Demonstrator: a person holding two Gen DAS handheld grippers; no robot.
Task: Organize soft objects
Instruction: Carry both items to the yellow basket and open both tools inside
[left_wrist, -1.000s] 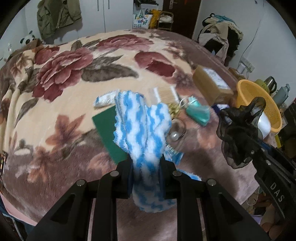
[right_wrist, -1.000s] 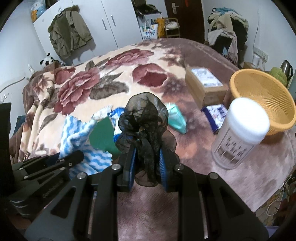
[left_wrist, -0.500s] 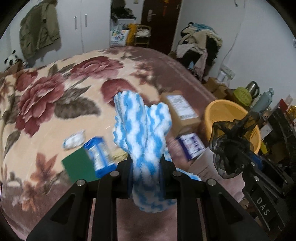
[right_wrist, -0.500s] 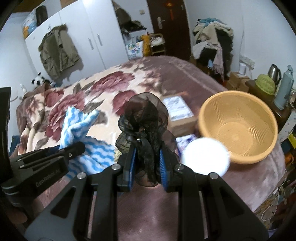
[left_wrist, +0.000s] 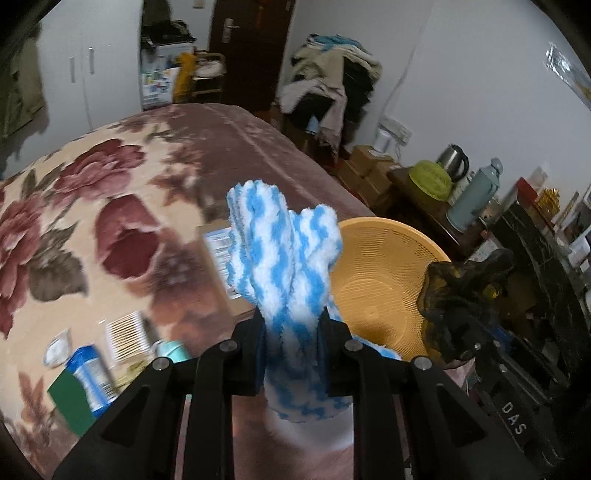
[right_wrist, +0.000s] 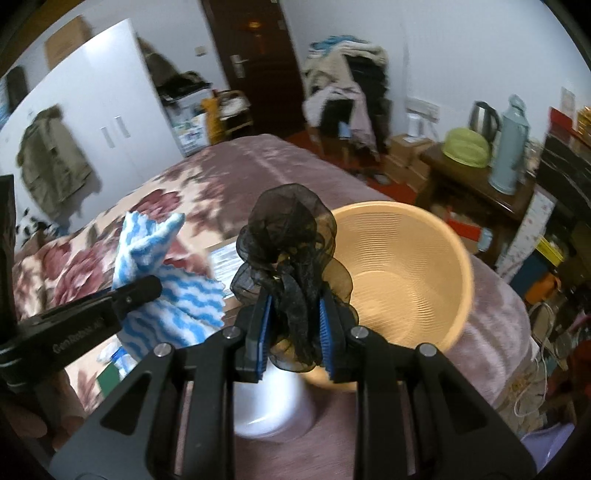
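My left gripper (left_wrist: 291, 332) is shut on a fluffy blue-and-white striped cloth (left_wrist: 284, 254), held upright above the bed, just left of the orange plastic basket (left_wrist: 391, 266). The cloth also shows in the right wrist view (right_wrist: 162, 273). My right gripper (right_wrist: 295, 321) is shut on a black mesh scrunchie (right_wrist: 291, 251), held in front of the basket's near-left rim (right_wrist: 410, 273). The scrunchie shows at the right of the left wrist view (left_wrist: 461, 291). The basket looks empty inside.
The floral blanket (left_wrist: 92, 221) covers the bed. On it lie a cardboard box (left_wrist: 218, 258), a green pad (left_wrist: 70, 402), a blue packet (left_wrist: 92, 376) and a comb (left_wrist: 125, 336). A white jar lid (right_wrist: 273, 398) sits under my right gripper. A side table with kettle (right_wrist: 484, 118) and thermos (right_wrist: 511, 144) stands right.
Both grippers have swung right and up with their cloth and scrunchie. The basket has come to the centre of both views and the small items have slid left.
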